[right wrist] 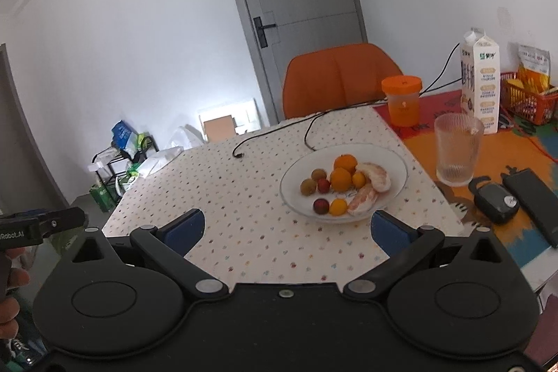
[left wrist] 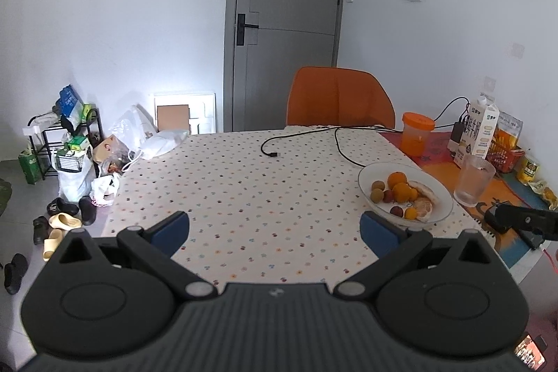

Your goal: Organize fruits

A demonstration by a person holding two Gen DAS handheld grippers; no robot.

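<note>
All the fruit (right wrist: 340, 185) sits in the plate (right wrist: 397, 162).
My left claw (left wrist: 274, 227) and right claw (right wrist: 287, 229) hang wide, holding nothing — just begun or already done, I can't tell.

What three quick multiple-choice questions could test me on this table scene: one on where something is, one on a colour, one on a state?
1. Where is the fruit?
A. on a glass plate
B. in the red basket
C. on the chair

2. What colour is the chair?
A. grey
B. orange
C. blue

3. How is the drinking glass?
A. tipped over
B. full of juice
C. upright, apparently empty

Answers:
1 A: the fruit lies on the glass plate.
2 B: the chair is orange.
3 C: the drinking glass stands upright beside the plate.
</note>
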